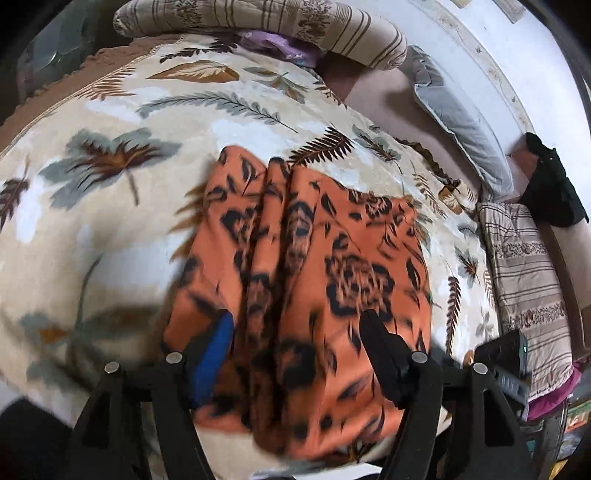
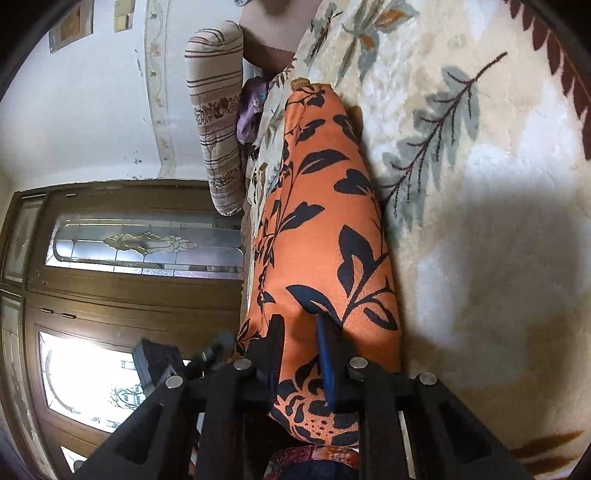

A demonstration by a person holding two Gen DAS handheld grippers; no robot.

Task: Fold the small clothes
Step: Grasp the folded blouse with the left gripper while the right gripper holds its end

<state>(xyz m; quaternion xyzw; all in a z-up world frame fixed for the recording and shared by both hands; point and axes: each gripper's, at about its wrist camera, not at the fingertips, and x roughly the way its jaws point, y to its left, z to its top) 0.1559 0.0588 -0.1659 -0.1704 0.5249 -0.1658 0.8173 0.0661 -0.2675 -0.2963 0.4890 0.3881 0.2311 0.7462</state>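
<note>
An orange garment with a black leaf and flower print (image 1: 306, 280) lies bunched in folds on a cream leaf-patterned blanket (image 1: 110, 206). My left gripper (image 1: 297, 332) is open, its blue finger and black finger standing wide apart over the near part of the cloth. In the right wrist view the same garment (image 2: 325, 229) stretches away as a long folded band on the blanket (image 2: 480, 221). My right gripper (image 2: 301, 328) is shut on the garment's near edge, with cloth pinched between the two fingers.
A striped bolster (image 1: 266, 22) lies along the far edge, a grey pillow (image 1: 458, 118) and a striped quilt (image 1: 528, 280) at the right. A purple cloth (image 2: 251, 110) sits by the bolster. Wooden doors with glass panels (image 2: 129, 243) stand beyond the bed edge.
</note>
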